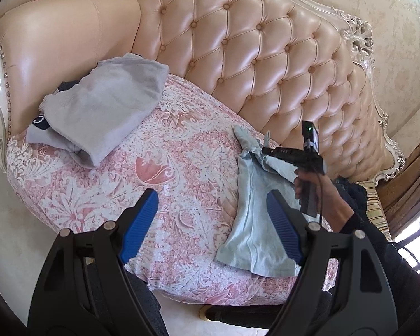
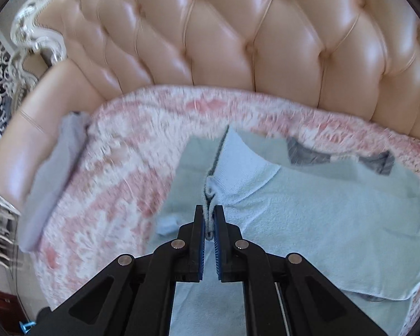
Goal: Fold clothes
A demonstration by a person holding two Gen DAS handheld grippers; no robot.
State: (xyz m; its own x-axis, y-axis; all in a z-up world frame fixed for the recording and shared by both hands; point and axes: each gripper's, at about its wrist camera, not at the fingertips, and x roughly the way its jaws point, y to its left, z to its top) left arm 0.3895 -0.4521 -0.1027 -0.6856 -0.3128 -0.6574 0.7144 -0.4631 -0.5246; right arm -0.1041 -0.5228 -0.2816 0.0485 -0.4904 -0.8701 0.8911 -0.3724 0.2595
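Your right tongs (image 2: 209, 218) pinch the light blue garment (image 2: 308, 204) near the sofa back (image 2: 238, 36), probably its collar, ready for folding; left tongs (image 1: 212, 224) hover open.

The left wrist view looks from above and in front of the sofa seat (image 1: 182, 168), facing down toward the tufted backrest (image 1: 252, 42) at 12 o'clock, far enough back to take in the whole cushion. The right wrist view sits low and close over the pale blue garment (image 2: 322, 224), facing the same backrest (image 2: 238, 28). Both views share the pink floral cover, the blue garment (image 1: 249, 224) and the grey folded clothes (image 1: 103, 103) at 10 o'clock (image 2: 50, 184).
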